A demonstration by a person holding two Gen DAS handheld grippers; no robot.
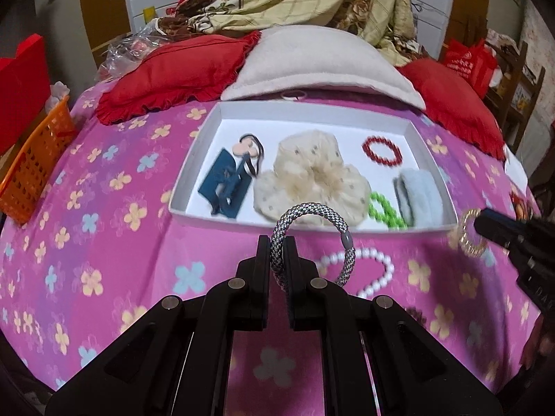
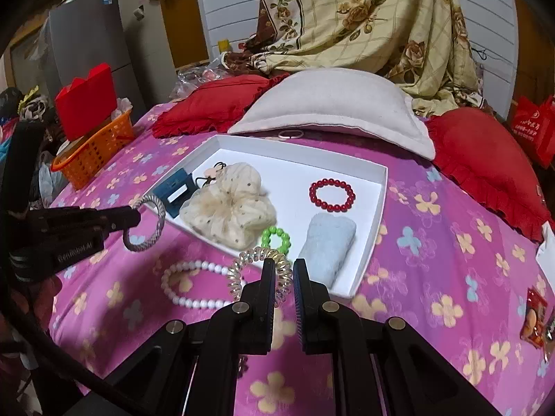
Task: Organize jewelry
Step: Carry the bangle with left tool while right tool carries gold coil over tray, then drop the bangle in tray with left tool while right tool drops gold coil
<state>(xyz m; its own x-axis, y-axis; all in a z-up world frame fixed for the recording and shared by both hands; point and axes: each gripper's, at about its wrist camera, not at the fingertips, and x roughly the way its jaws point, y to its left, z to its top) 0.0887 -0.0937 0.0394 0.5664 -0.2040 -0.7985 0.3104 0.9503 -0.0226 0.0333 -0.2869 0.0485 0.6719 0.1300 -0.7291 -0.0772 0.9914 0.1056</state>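
My left gripper [image 1: 277,254] is shut on a silver braided bracelet [image 1: 314,209] and holds it above the bedspread, in front of the white tray [image 1: 312,109]. It also shows in the right wrist view [image 2: 152,220]. My right gripper [image 2: 283,272] is shut on a clear spiral hair tie [image 2: 258,270], near the tray's front edge; it shows in the left wrist view too [image 1: 468,234]. The tray holds a cream scrunchie [image 1: 312,173], a red bead bracelet [image 1: 381,150], a green bead bracelet [image 1: 385,209], a blue box [image 1: 225,182] and a pale blue cloth [image 1: 419,196]. A white bead necklace [image 2: 194,282] lies on the bedspread.
Red cushions [image 1: 173,72] and a grey pillow [image 1: 319,62] lie behind the tray. An orange basket [image 1: 31,170] stands at the bed's left edge. A small red packet [image 2: 536,315] lies at the right.
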